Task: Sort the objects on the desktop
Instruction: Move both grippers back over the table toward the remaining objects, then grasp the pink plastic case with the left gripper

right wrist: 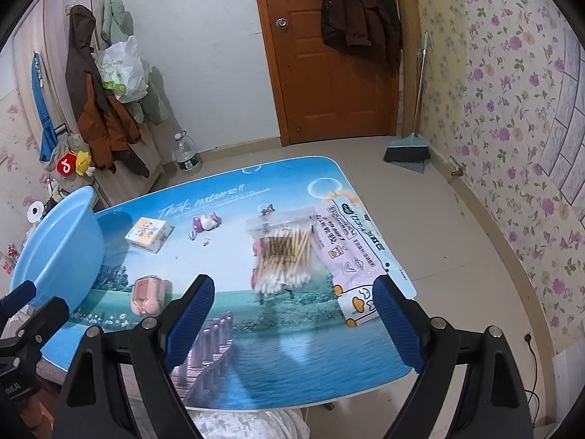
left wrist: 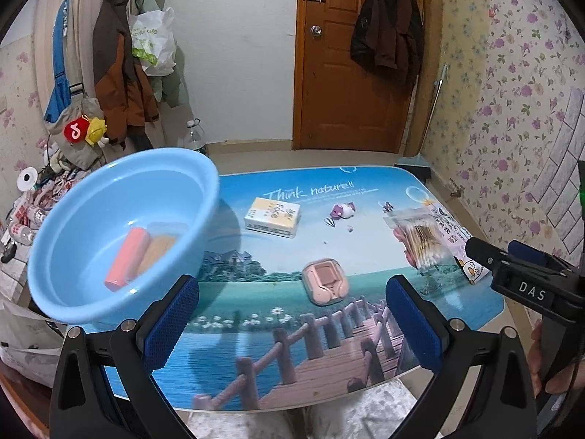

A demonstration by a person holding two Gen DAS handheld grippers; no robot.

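Observation:
A light blue basin [left wrist: 120, 234] stands at the table's left, holding a pink roll [left wrist: 128, 256] and a tan one [left wrist: 157, 252]. On the table lie a yellow-white box [left wrist: 272, 216], a pink earphone case [left wrist: 324, 281], a clear bag of cotton swabs [left wrist: 424, 239] and a pink-white flat packet [right wrist: 351, 256]. My left gripper [left wrist: 292, 323] is open and empty above the near edge, in front of the case. My right gripper [right wrist: 292, 323] is open and empty, just short of the swab bag [right wrist: 285, 252] and packet.
The table [right wrist: 292, 362] has a printed lake scene. A small toy figure print [right wrist: 206, 221] is near its far side. A wooden door [right wrist: 329, 55], broom and dustpan [right wrist: 407, 153] stand behind. Coats, bags and clutter fill the left side beyond the basin [right wrist: 58, 248].

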